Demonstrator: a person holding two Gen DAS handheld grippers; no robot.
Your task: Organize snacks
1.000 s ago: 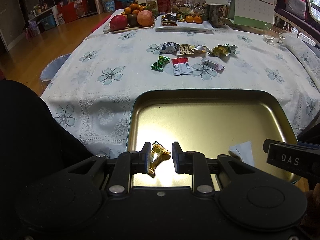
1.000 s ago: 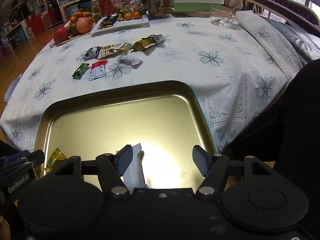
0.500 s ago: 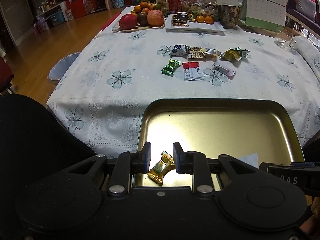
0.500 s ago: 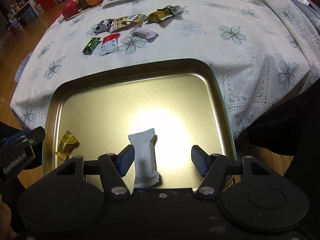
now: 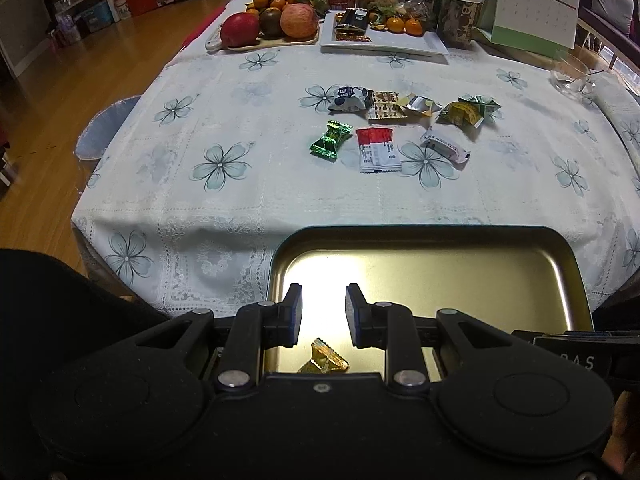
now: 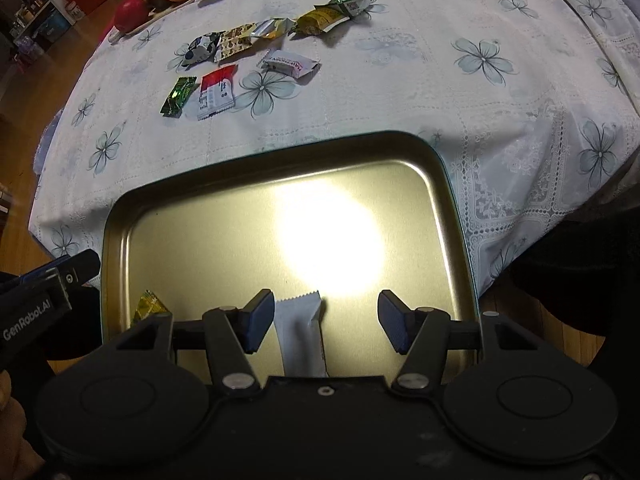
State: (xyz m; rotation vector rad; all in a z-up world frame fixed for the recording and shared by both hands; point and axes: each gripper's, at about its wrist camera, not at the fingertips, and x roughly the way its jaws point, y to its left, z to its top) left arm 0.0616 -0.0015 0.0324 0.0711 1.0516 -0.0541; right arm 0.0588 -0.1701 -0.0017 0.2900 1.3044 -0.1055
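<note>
two hand-held grippers: left (image 5: 323, 314), right (image 6: 326, 322). one gold tray (image 6: 448, 184) on the counter (image 5: 256, 184). two snacks in it: one gold candy (image 5: 325, 358), one white packet (image 6: 301, 332). seven wrapped snacks out on the cloth: one green candy (image 5: 331, 139), one red-and-white packet (image 5: 376, 149), one white bar (image 5: 445, 143), one blue-and-white pack (image 5: 349, 98), one brown patterned pack (image 5: 386, 105), one silver wrapper (image 5: 419, 104), one yellow-green pack (image 5: 468, 111). one calendar (image 5: 528, 4). one glass bowl (image 5: 570, 76).
</note>
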